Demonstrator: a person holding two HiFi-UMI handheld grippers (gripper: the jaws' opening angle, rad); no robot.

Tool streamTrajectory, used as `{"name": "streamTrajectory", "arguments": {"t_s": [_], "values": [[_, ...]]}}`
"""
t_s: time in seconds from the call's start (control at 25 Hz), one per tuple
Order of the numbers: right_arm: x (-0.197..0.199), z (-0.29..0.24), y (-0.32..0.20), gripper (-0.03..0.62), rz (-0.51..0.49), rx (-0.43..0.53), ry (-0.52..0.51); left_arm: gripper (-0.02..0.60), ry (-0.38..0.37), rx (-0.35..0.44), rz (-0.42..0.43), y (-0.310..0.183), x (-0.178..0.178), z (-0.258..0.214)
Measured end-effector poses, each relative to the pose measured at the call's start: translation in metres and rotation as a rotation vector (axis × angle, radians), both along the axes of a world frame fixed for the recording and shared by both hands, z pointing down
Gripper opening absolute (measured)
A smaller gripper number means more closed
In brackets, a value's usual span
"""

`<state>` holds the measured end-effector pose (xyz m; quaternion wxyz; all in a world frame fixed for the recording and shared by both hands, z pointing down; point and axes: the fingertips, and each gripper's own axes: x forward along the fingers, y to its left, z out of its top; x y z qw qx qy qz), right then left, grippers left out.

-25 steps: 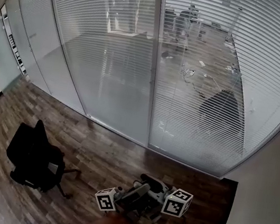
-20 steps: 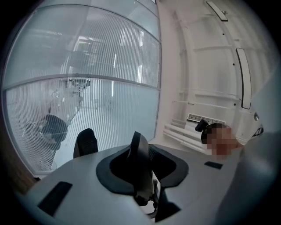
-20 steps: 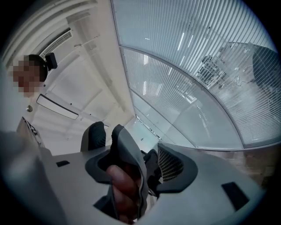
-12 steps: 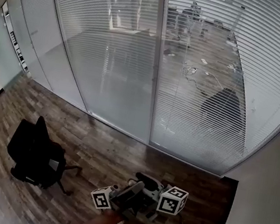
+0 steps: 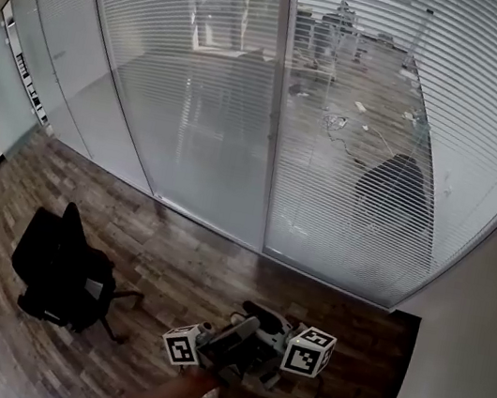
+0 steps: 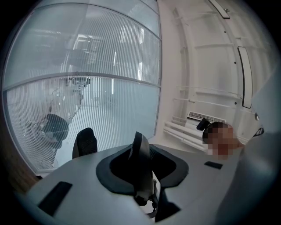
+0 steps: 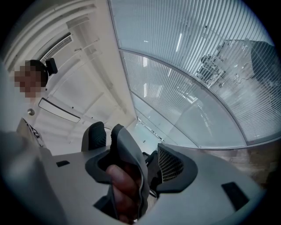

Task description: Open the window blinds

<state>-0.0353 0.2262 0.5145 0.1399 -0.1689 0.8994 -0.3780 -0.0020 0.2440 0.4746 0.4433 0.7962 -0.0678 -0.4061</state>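
Fingers of the left gripper rest together on nothing, and the right gripper looks the same. The 2 are held low by the person's waist. The blinds hang over the glass wall ahead, well apart from them. Likely risk: no cord or wand shows, so pinching a slat would bend it. The slats run level across the panes, their faces toward the person.
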Motion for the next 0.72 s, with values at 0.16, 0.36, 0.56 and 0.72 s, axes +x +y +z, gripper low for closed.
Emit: {"name": "streamTrajectory", "arguments": {"t_s": [0.16,0.36,0.56,0.72], "values": [[0.0022,-0.0009,0.0021,0.229,-0.001,0.010,0.016,0.109,0.001,0.001,0.002,0.0019,0.0023,-0.0015],[0.0010,-0.0035,0.0030,0.229,-0.001,0.012,0.011,0.107,0.003,0.013,0.000,0.0032,-0.0011,0.0002],[-0.0007,-0.0033,0.0006,0.229,-0.007,0.003,-0.008,0.107,-0.006,-0.002,-0.002,0.0002,-0.0006,-0.0001],[0.0024,-0.0017,0.0022,0.229,-0.004,0.010,0.003,0.107,-0.004,0.011,0.005,0.0018,0.0013,0.0010]]}}
